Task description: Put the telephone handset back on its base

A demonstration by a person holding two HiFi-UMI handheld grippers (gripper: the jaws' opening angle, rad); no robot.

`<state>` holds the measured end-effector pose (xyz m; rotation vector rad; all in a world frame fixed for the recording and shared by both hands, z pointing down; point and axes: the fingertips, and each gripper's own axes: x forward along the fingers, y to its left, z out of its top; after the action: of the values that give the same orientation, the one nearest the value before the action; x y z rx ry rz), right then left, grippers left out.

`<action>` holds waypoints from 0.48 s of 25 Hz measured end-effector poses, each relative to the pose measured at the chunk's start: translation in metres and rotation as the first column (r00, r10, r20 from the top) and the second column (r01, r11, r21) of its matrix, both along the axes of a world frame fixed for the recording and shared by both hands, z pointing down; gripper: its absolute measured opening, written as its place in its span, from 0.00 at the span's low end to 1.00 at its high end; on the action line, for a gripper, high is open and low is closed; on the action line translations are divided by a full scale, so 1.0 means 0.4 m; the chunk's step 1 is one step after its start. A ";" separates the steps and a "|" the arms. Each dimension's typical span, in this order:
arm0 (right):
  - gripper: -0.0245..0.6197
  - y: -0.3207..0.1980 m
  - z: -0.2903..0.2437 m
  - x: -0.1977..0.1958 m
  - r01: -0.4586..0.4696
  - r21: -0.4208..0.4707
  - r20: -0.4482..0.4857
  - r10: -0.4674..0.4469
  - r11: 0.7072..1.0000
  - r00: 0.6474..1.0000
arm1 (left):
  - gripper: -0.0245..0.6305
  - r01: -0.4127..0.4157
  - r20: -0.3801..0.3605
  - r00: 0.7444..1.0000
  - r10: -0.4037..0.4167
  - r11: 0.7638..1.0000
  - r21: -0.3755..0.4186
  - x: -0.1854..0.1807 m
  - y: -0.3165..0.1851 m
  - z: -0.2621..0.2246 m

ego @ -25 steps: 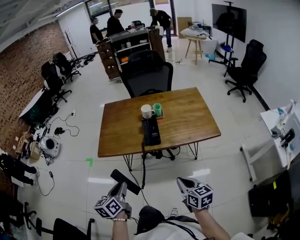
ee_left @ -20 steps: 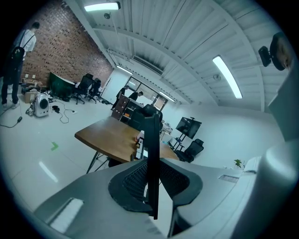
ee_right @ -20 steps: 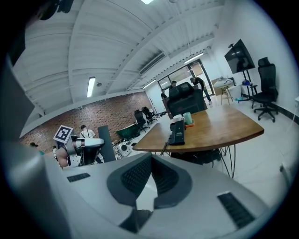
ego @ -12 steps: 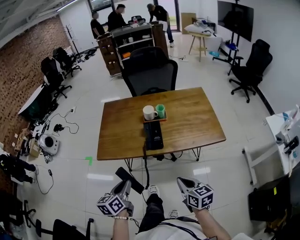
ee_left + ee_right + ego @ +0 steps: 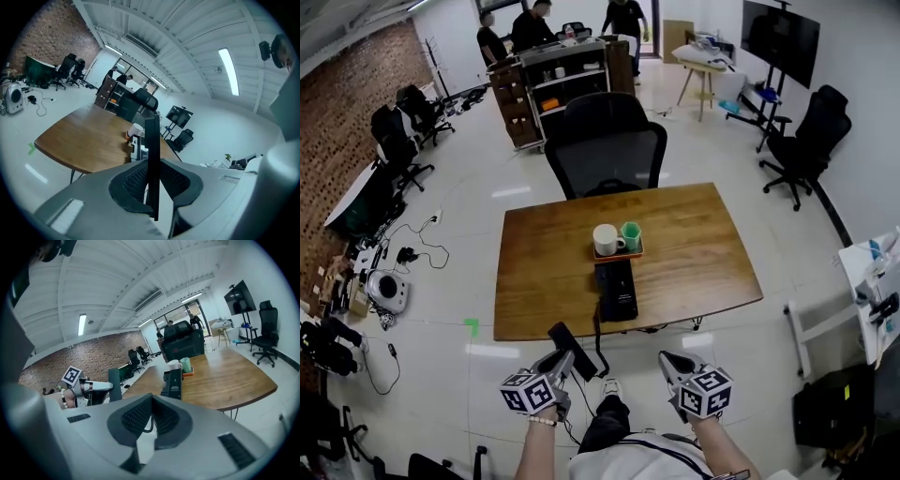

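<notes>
White tiled floor surrounds a rectangular wooden desk (image 5: 703, 253), with a black mesh office chair (image 5: 607, 150) behind it. Near its front edge lies the long black telephone base (image 5: 617, 289), with a white mug (image 5: 606, 240) and green cup (image 5: 631, 235) just beyond. Left tongs (image 5: 562, 359) clamp the flat black handset (image 5: 566, 336), held short of the desk. Right tongs (image 5: 668, 363) are closed and empty.

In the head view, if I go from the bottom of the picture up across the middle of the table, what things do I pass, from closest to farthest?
black handset → telephone base → orange tray with the white mug and green cup → black office chair → dark shelf unit
</notes>
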<state>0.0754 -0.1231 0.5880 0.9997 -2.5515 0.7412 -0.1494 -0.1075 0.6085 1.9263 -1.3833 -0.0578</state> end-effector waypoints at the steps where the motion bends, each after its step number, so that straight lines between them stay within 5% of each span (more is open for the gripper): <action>1: 0.04 -0.017 -0.002 -0.011 -0.003 0.001 -0.003 0.003 1.000 1.000 | 0.14 -0.028 -0.010 1.000 0.028 1.000 -0.004 -0.003 -0.026 0.005; 7: 0.04 -0.122 -0.008 -0.061 -0.044 0.003 -0.029 0.044 0.999 0.999 | 0.14 -0.172 -0.104 0.980 0.168 0.985 -0.032 -0.006 -0.174 0.054; 12: 0.04 -0.201 -0.012 -0.098 -0.089 0.012 -0.037 0.089 0.996 0.995 | 0.14 -0.309 -0.197 0.934 0.297 0.950 -0.033 0.014 -0.280 0.096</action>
<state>0.0363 -0.2036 0.5831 1.1262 -2.4952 0.7268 -0.1437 -0.2194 0.6470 2.0027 -0.9408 -0.0464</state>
